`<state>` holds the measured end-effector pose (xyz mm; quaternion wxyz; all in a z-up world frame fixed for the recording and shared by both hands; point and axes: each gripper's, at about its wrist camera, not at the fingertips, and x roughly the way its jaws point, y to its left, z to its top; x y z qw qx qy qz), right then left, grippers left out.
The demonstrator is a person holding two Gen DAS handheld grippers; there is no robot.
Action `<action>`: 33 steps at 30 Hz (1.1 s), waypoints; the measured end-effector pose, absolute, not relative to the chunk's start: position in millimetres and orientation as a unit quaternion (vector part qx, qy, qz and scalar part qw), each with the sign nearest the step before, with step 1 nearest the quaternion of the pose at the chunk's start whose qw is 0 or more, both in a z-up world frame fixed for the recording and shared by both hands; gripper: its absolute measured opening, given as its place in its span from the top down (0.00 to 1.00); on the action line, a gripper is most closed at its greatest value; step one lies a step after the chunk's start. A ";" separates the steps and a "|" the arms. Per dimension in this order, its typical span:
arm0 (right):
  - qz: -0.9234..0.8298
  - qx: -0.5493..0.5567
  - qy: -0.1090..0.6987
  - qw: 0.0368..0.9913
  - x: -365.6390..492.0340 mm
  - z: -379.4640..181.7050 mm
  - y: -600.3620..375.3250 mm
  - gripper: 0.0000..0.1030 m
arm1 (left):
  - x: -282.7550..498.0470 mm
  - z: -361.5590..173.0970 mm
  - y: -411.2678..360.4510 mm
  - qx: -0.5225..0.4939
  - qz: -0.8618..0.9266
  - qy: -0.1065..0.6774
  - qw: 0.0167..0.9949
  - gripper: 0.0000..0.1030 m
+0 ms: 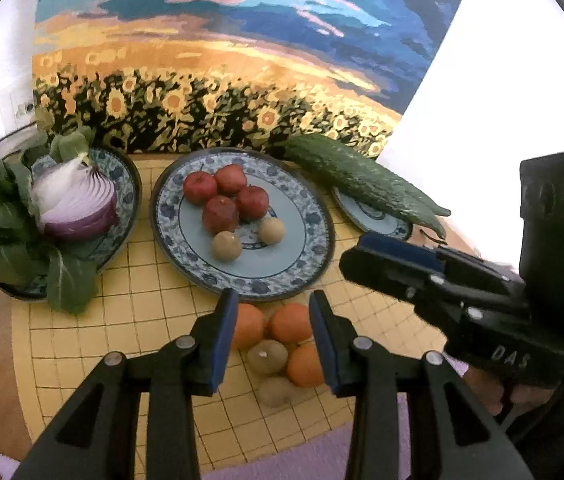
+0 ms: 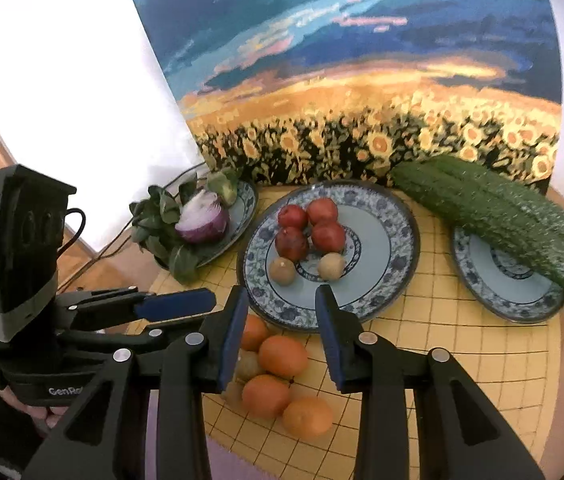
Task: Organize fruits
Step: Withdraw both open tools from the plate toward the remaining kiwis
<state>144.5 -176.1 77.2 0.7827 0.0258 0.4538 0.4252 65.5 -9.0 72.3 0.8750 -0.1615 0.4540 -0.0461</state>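
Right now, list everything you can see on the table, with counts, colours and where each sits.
Blue patterned plates: three, in a row.
Red round fruits: four, middle plate.
Tan round fruits: two, middle plate; more on the mat.
Orange round fruits: three or four, yellow grid mat.
Halved purple onion: one, left plate, beside green leaves.
Green bumpy gourds: two, right plate.
Sunflower painting: behind.
Left gripper: open, empty.
Right gripper: open, empty.

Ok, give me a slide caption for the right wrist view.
Open right tool hovers over orange fruits on the yellow grid mat, before the blue-patterned plate of red fruits.
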 end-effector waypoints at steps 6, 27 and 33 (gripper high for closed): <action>0.416 0.039 0.444 0.792 130.4 89.9 -188.5 0.64 | 49.6 79.7 -12.7 -0.156 -0.050 0.451 0.877 0.63; 0.429 0.030 0.492 0.757 72.2 75.2 -182.6 0.64 | 0.4 61.5 -3.2 -0.180 -0.035 0.486 0.855 0.63; 0.418 0.032 0.522 0.743 59.5 58.9 -186.7 0.64 | -15.1 47.7 -10.8 -0.186 -0.041 0.503 0.843 0.63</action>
